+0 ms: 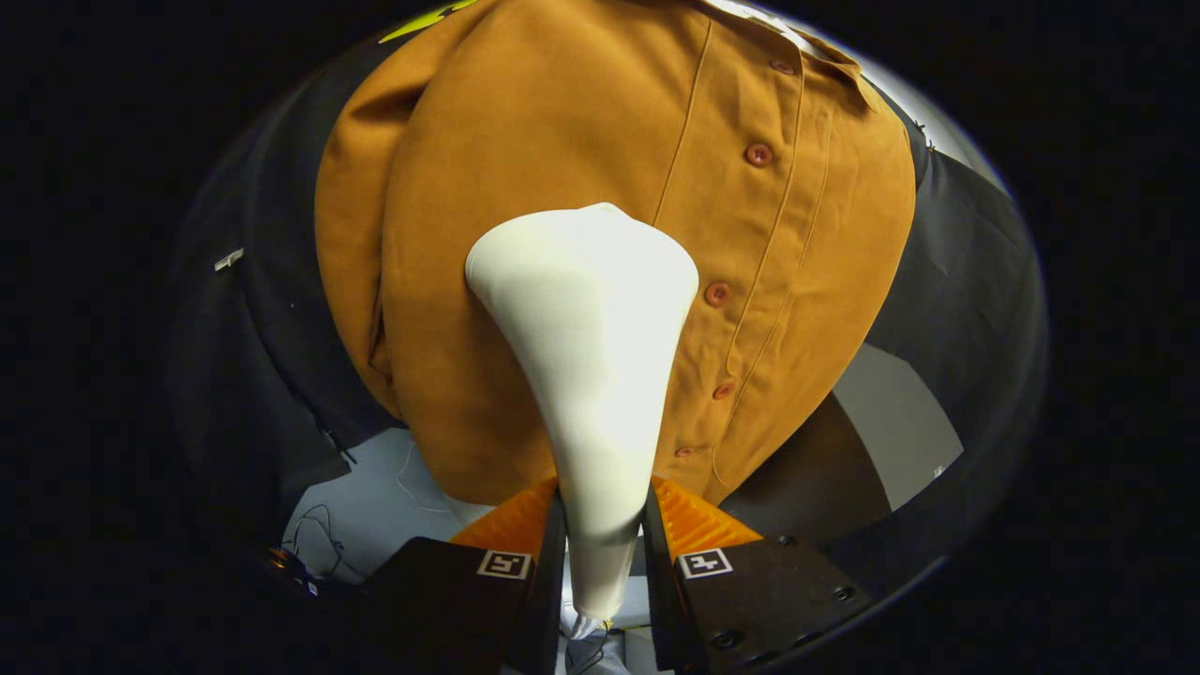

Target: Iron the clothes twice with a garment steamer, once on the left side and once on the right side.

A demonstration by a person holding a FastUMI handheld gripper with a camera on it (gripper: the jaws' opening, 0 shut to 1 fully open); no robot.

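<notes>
The tongs [600, 525] are pinching the narrow handle of a smooth white garment steamer with a flared, wedge-shaped head [586, 347]; both fingers press against the handle's sides, one on each flank. From that grip the steamer rises straight ahead of the tongs, widening to its broad head, which lies against the front of a mustard-brown buttoned cloth shirt [525, 187] hanging beyond them. The head sits on the panel just to the left of the button placket [741, 244], about midway up the garment, with the row of buttons running beside it to the right. Past the shirt, dark cloth drapes to either side, and pale floor [366, 497] shows below the hem, near the fingers.

As a judgement, a pass over one side of the shirt is underway. Whether any pass is finished cannot be told; the panel right of the buttons likely remains.
</notes>
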